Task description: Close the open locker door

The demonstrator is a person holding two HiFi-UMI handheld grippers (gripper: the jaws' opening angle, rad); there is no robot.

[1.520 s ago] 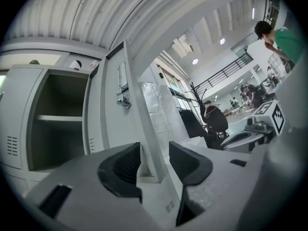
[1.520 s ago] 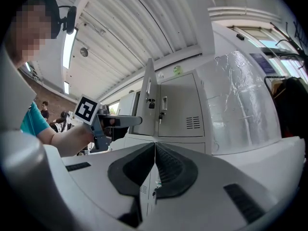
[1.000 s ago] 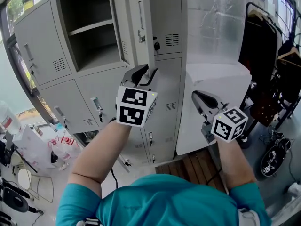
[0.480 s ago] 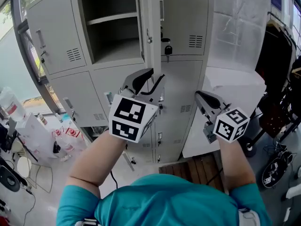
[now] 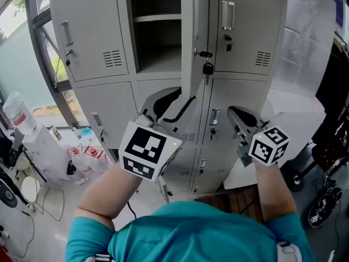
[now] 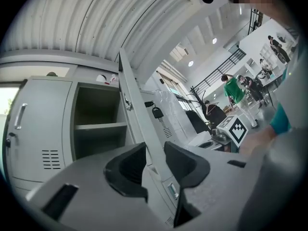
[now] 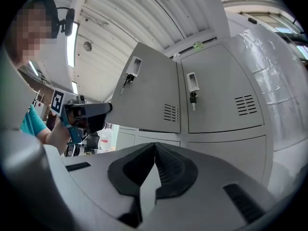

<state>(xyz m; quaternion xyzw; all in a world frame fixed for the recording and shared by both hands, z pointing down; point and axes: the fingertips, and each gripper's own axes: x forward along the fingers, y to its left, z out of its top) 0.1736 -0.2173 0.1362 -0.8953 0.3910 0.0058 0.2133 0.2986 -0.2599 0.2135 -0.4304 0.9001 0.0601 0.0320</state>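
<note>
Head view: door [image 5: 188, 42] is seen open. Left gripper [image 5: 185, 95], jaws just widened, empty, should be pushed squarely against it; right gripper [image 5: 232, 111] is clenched.

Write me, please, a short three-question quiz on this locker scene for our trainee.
1. True or false: the grey metal upper locker door is shut.
2. The right gripper's jaws are: A) wide apart, B) together, C) clamped on a handle.
3. What crosses the open locker compartment horizontally?
Key: 1 false, the door stands open; 2 B; 3 a grey metal shelf.
</note>
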